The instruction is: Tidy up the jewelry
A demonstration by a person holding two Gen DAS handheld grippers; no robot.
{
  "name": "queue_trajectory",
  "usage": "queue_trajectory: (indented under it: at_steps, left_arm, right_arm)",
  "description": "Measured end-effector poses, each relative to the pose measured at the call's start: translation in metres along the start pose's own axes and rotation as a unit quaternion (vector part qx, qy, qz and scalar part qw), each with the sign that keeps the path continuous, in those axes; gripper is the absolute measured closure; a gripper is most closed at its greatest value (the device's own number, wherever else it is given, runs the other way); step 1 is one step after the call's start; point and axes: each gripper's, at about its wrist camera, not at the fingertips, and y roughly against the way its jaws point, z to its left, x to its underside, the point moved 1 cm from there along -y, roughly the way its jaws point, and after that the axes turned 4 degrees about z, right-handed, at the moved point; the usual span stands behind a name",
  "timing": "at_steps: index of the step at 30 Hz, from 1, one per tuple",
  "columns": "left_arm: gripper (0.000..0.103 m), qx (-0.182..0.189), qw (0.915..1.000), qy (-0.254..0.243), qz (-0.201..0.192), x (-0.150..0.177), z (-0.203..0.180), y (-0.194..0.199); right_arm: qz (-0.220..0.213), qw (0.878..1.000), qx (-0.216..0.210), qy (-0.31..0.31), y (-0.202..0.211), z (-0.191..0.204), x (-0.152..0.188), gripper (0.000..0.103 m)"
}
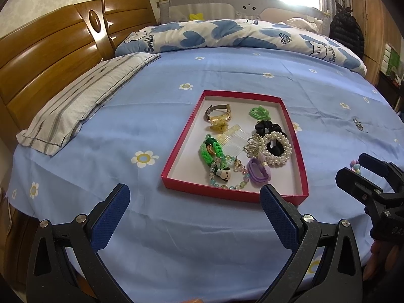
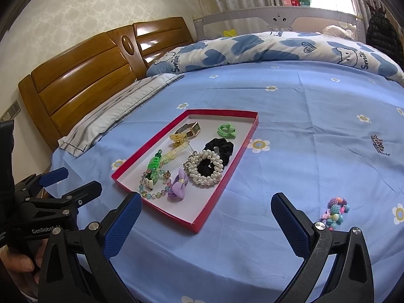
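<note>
A red tray point(image 1: 176, 151) point(image 2: 227, 184) lies on the blue bed sheet and holds several pieces: a watch point(image 1: 218, 113), a pearl scrunchie point(image 1: 276, 149) point(image 2: 207, 169), a clear comb point(image 1: 233, 139), a green bracelet point(image 1: 210, 149) and a purple bow point(image 2: 179, 185). A colourful bead bracelet point(image 2: 335, 210) point(image 1: 354, 165) lies on the sheet right of the tray. A small dark sparkly piece point(image 2: 378, 144) point(image 1: 358, 124) lies farther right. My left gripper point(image 1: 194, 202) is open and empty before the tray. My right gripper point(image 2: 205, 210) is open and empty, left of the bead bracelet.
A striped pillow point(image 1: 83, 106) lies at the left by the wooden headboard point(image 1: 50, 58). A rolled blue and white quilt point(image 1: 227, 35) lies across the far side of the bed. The bed's near edge is just under both grippers.
</note>
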Motion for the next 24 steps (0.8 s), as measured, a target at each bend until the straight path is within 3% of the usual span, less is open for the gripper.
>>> queue_trajectory:
  at_steps: [24]
  left_arm:
    - [0.0, -0.002, 1.0, 0.002, 0.0, 0.0002, 0.0007, -0.0002]
  right_arm:
    - [-0.001, 1.0, -0.004, 0.007, 0.0021, 0.0064, -0.0012, 0.0]
